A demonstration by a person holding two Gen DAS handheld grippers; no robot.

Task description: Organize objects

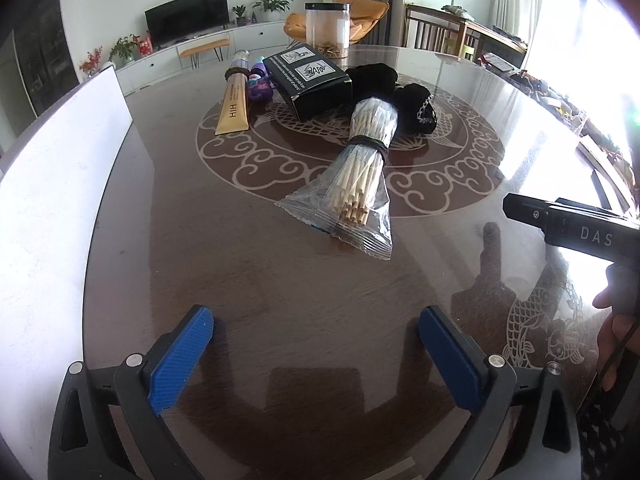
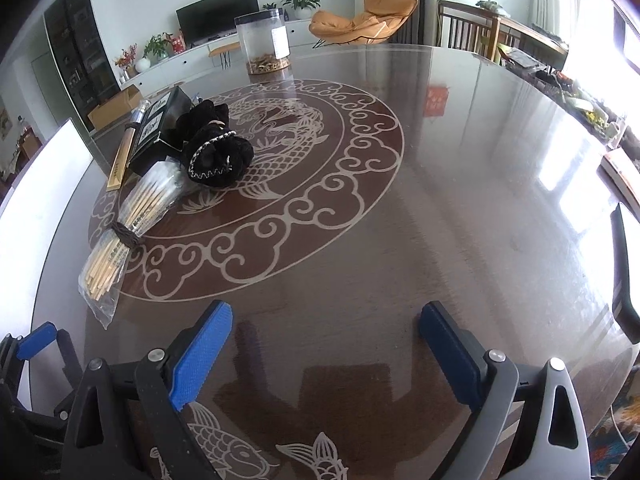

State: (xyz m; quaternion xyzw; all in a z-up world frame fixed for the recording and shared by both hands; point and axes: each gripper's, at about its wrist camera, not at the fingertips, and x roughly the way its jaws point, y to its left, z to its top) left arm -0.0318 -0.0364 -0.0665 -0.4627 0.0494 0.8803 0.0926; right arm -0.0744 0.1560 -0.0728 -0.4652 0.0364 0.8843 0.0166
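Left wrist view, tool: the left gripper [image 1: 316, 344] hangs over bare wood with its blue pads spread wide and nothing between them.
Left wrist view, nearest item: the bag of sticks [image 1: 360, 172], clear plastic cinched by a dark band, lies straight ahead of the pads and clear of them, its crimped end toward the tool.
Left wrist view, farther items: beyond the bag sit the black box [image 1: 310, 80] and the black scrunchies [image 1: 404, 100], close against the bag's far end; ahead and to the left lie the gold tube [image 1: 234, 106] and a small purple item [image 1: 262, 86]; farthest ahead stands the clear jar [image 1: 327, 30].
Left wrist view, surroundings: the round table [image 1: 280, 272] carries a pale fish-and-cloud inlay; a white board [image 1: 52, 184] leans at the left edge.
Right wrist view, tool: the right gripper [image 2: 326, 340] also stands with pads apart and empty, above bare tabletop.
Right wrist view, items: the whole cluster lies ahead and to the left of this tool, the bag of sticks nearest it; the space directly ahead is free.
Step in hand: judged from both empty tools, no item is picked yet; the left one looks lined up on the bag.
Next move: advance the left tool forward and down so the pads straddle the bag near its band, then close firmly; loose plastic could slip.
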